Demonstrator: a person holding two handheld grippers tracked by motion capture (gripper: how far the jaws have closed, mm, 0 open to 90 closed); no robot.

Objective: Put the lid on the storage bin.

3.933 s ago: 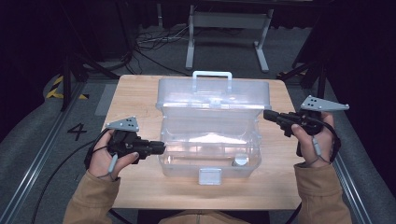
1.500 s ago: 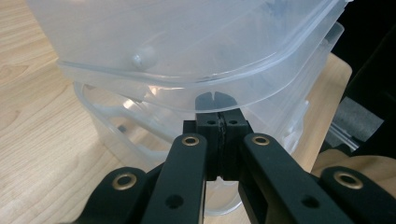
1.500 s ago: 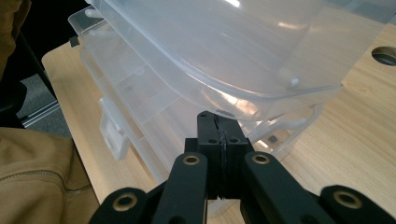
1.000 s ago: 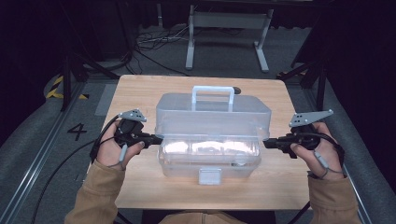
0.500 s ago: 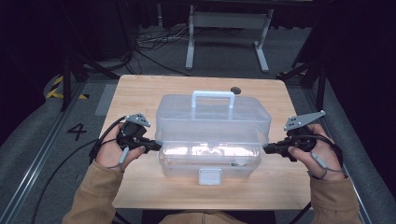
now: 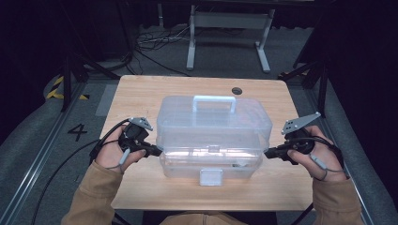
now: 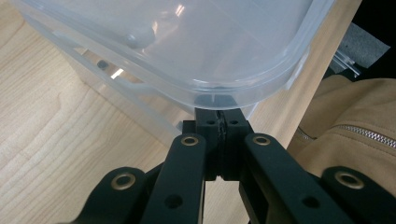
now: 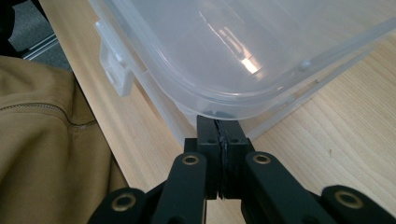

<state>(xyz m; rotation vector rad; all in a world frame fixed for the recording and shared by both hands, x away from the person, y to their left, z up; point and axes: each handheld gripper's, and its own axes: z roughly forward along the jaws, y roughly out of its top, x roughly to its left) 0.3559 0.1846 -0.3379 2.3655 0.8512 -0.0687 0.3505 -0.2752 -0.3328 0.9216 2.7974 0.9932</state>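
Note:
A clear plastic storage box stands in the middle of the wooden table. Its hinged lid, which carries a white handle, is lowered almost onto the base, and a narrow gap shows at the front. A white latch hangs on the front wall. My left gripper is shut, its tip against the underside of the lid's left rim. My right gripper is shut too, tucked under the lid's right rim. The left gripper and the right gripper hold nothing.
A small round hole sits near the table's far edge. Beyond the table are a metal stand and floor cables. A tan sleeve lies close to the front edge. Bare tabletop surrounds the box.
The lid, upright and open 3.9 s ago, has swung down over the base. Both grippers came down and in at the box's ends, staying under the lid rim.

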